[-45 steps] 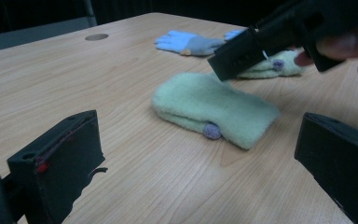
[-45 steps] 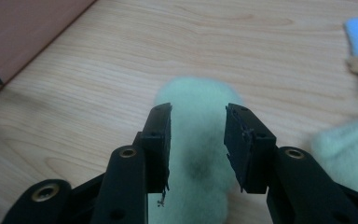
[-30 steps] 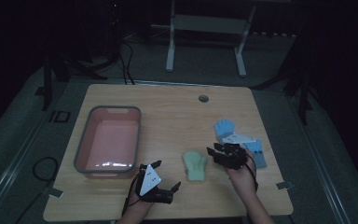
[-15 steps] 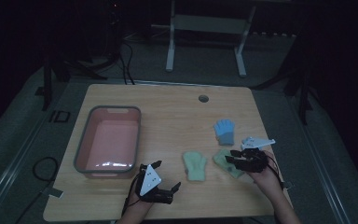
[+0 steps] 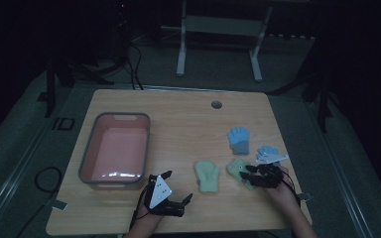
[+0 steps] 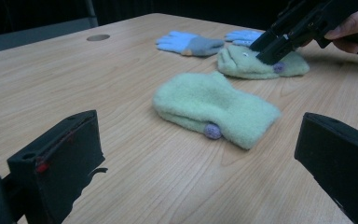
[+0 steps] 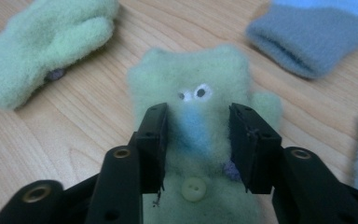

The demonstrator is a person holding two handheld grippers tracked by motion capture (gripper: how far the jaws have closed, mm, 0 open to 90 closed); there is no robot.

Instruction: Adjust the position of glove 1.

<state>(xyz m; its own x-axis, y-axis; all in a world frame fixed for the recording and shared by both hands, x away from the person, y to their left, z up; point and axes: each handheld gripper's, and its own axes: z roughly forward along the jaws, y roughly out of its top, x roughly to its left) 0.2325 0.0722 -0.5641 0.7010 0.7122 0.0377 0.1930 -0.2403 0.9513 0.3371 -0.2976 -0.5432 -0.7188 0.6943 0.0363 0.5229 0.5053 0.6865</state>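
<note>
Right gripper view | my right tongs (image 7: 196, 140) spread astride the green mitten with eyes (image 7: 200, 79), flat on the desk (image 7: 98, 140) | sink lower, pinch mid-fabric, lift straight | left tongs (image 6: 205, 186) spread, idle.

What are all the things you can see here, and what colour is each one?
Green mittens: 2, pale green; one near the table's middle front, one with stitched eyes and a button under the right hand-held gripper.
Blue gloves: 2, light blue; one behind the green pair, one at its right, partly hidden.
Bin: 1, pink inside with a grey rim, on the table's left.
Table: 1, light wood, with a small round hole near its far edge.
White stand: 1, on the floor beyond the table.
Left hand-held gripper: 1, black, jaws open, near the front edge.
Right hand-held gripper: 1, black, jaws astride the eyed mitten, not pinching it.
</note>
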